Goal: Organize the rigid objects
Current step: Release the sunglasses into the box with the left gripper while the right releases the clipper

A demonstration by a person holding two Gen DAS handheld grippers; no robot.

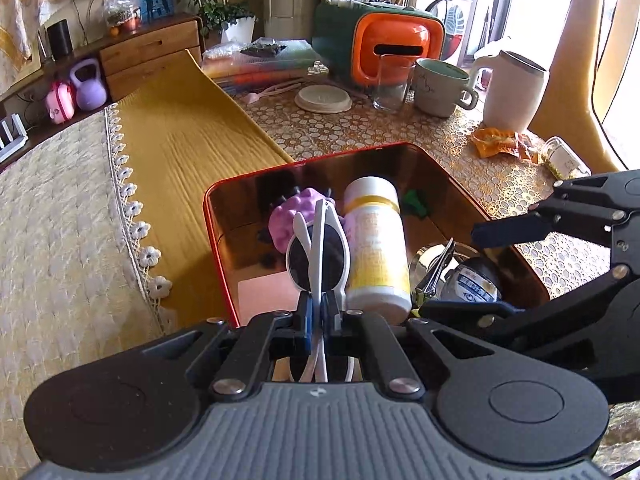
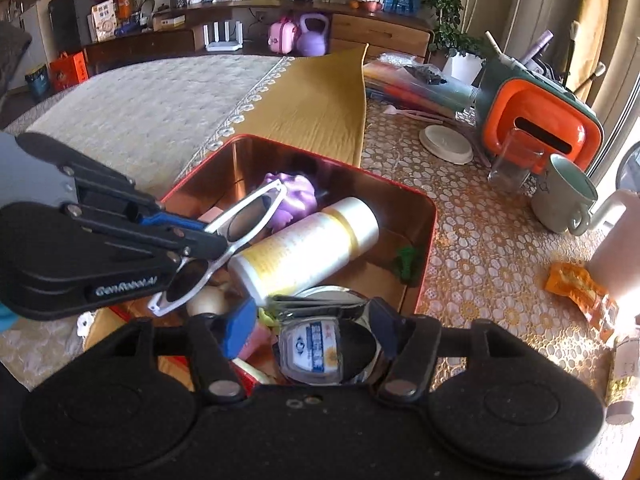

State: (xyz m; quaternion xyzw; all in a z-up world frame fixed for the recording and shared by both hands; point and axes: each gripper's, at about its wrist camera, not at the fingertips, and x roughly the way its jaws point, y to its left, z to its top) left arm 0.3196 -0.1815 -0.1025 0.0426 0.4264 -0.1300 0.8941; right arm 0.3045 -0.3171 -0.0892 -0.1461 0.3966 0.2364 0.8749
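**Sunglasses held over the tin**

We clamp white sunglasses [image 1: 318, 248] in our closed left gripper [image 1: 318, 312] above the red tin [image 1: 212, 216]. At five o'clock, our right gripper [image 2: 308, 328] straddles a round metal case [image 2: 328, 352], jaws apart; contact is unclear.

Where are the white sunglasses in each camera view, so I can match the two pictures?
Left wrist: sunglasses at centre, edge-on, clamped in the left gripper, over the red tin.
Right wrist: sunglasses left of centre, held by that gripper.
Shared landmark: the white bottle beside them.
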